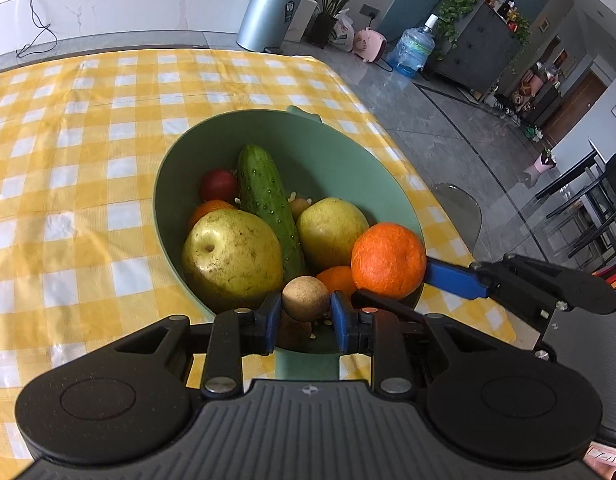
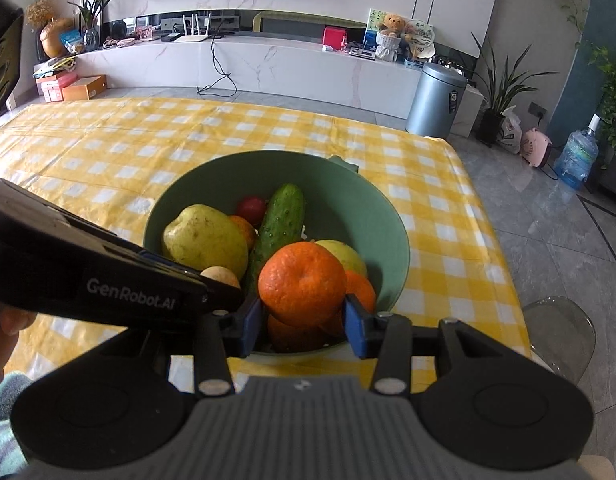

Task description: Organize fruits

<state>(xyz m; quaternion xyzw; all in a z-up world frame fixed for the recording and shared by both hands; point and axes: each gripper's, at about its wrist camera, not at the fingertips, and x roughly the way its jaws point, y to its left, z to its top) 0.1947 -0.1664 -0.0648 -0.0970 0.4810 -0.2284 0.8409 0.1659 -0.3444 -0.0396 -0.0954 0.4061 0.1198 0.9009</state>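
Jaws of the left gripper are pinched on a small brown fruit, those of the right gripper on an orange, both held over the green bowl, probably for sorting

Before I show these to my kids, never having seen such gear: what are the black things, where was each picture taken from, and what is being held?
There is no robot here. A person holds a pair of hand-worked tongs in each hand, and a wide-angle camera on each pair looks forward along its two blue-padded fingers. One picture comes from the left tongs, the other from the right tongs.

On the yellow checked tablecloth stands a green bowl holding pears, a cucumber, a small red fruit and more oranges.

The left tongs have a small tan round fruit between their pads, which seem to touch it. The right tongs grip an orange over the bowl.
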